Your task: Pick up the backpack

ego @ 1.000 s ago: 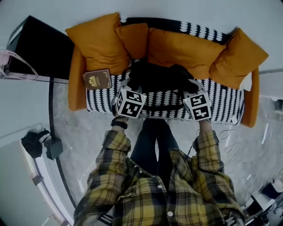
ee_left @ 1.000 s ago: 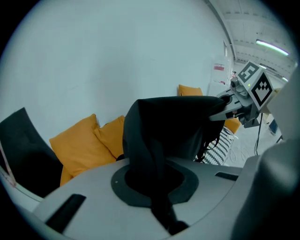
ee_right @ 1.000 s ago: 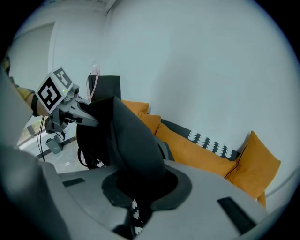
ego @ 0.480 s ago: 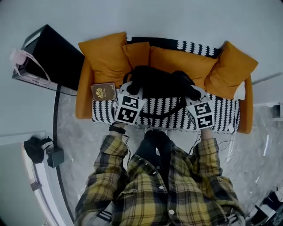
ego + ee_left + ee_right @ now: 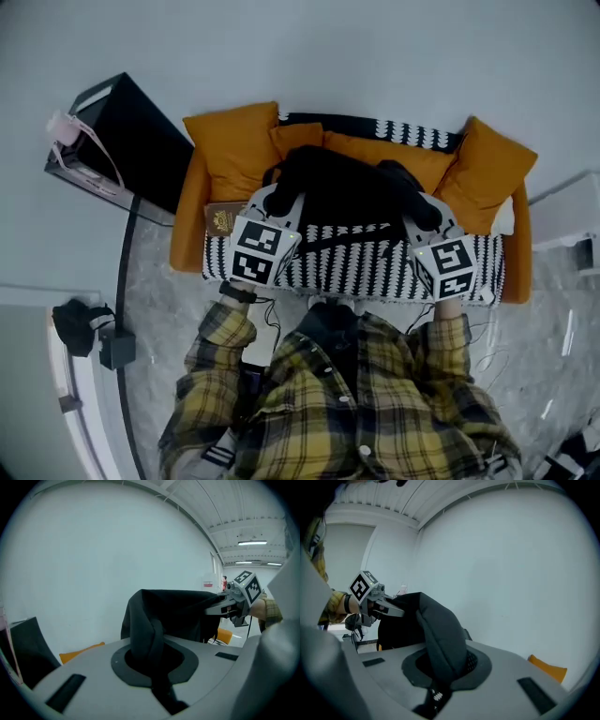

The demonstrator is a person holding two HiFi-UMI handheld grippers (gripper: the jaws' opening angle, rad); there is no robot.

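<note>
Backpack (image 5: 342,192) higher now, off the sofa (image 5: 375,272) (left tool (image 5: 279,195) and right tool (image 5: 417,204) up too)

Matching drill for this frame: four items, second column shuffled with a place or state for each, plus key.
Column one
1. backpack
2. brown book
3. left gripper
4. small black bag

Column two
A. at the head view's left edge, apart from the sofa
B. on the sofa seat, at its left end
C. jaws shut on black fabric
D. held up at both sides

Pairs: 1-D, 2-B, 3-C, 4-A
</note>
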